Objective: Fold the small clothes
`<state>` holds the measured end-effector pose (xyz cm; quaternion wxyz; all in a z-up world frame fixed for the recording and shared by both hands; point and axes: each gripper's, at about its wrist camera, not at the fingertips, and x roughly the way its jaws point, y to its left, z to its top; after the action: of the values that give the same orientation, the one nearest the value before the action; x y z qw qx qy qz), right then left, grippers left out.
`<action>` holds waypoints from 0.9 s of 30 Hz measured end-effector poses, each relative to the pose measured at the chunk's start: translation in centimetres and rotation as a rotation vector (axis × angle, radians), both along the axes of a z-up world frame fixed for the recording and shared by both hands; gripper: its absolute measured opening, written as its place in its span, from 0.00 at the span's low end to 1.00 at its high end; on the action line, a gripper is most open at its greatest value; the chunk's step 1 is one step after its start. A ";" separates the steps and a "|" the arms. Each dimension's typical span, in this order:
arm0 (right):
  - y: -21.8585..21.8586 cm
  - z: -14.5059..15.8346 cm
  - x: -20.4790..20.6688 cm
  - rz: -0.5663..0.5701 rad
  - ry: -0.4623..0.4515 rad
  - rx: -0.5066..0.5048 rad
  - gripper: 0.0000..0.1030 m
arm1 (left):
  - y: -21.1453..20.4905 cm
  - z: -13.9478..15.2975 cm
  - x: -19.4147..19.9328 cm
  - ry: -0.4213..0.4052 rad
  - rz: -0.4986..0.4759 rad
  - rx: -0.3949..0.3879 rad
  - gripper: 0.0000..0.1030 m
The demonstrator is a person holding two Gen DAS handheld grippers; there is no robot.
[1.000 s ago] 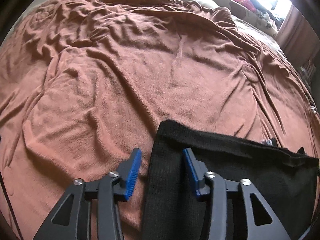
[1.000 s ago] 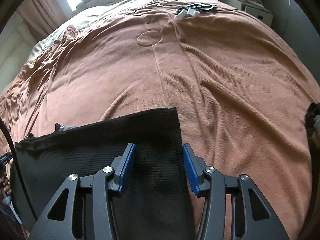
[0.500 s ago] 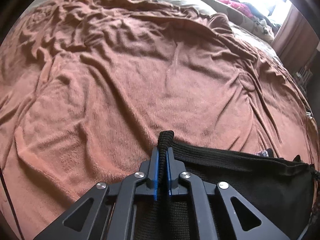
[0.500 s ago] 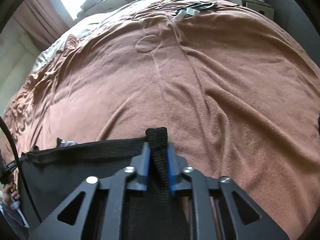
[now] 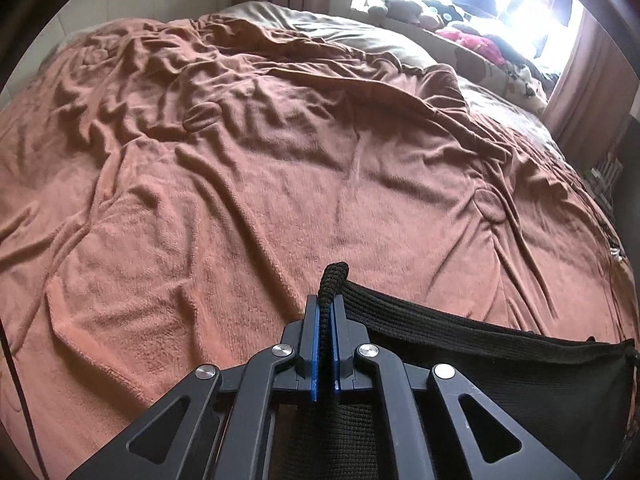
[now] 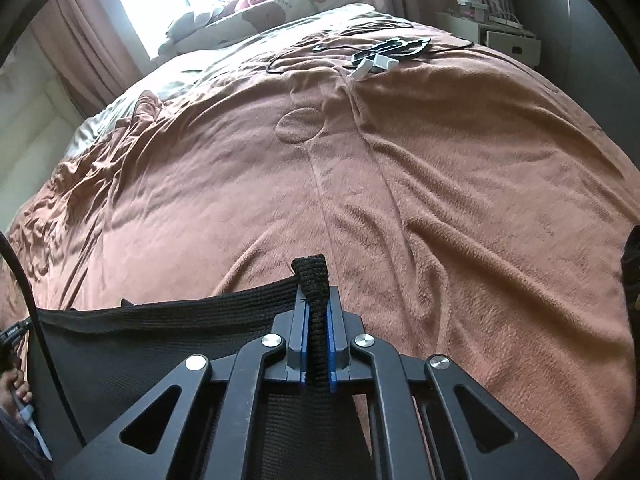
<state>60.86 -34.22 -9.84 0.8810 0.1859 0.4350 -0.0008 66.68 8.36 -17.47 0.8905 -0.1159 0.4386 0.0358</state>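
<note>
Two tools (image 5: 325, 308) (image 6: 316, 300) pinching ribbed black knit (image 5: 460, 332) corners

No readable text, label or number shows in either view; far items look too blurred to tell.

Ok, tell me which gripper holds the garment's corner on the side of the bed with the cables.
The right gripper: beyond its pinched corner of the black garment lie cables; the left gripper faces only rumpled blanket.
</note>
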 end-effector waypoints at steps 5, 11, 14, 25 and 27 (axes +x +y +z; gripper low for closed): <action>-0.2 0.2 -0.2 -0.020 -0.029 0.002 0.03 | 0.5 0.1 -0.2 -0.028 0.022 -0.020 0.04; -0.3 -0.6 0.1 -0.028 0.003 0.030 0.05 | -0.3 -0.9 0.5 0.040 -0.006 -0.010 0.06; -0.7 -0.8 0.2 -0.041 0.032 0.065 0.10 | -0.3 -0.7 0.5 0.054 -0.008 -0.030 0.15; -0.8 2.9 -1.4 -0.030 0.035 0.069 0.53 | 0.7 3.7 -1.7 0.032 0.044 -0.077 0.57; -0.6 3.4 -2.1 -0.012 0.037 0.064 0.61 | 0.4 4.3 -2.4 0.035 0.041 -0.050 0.62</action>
<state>58.75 -34.79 -6.48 0.8664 0.2165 0.4499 0.0042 64.29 8.78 -13.12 0.8787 -0.1462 0.4522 0.0452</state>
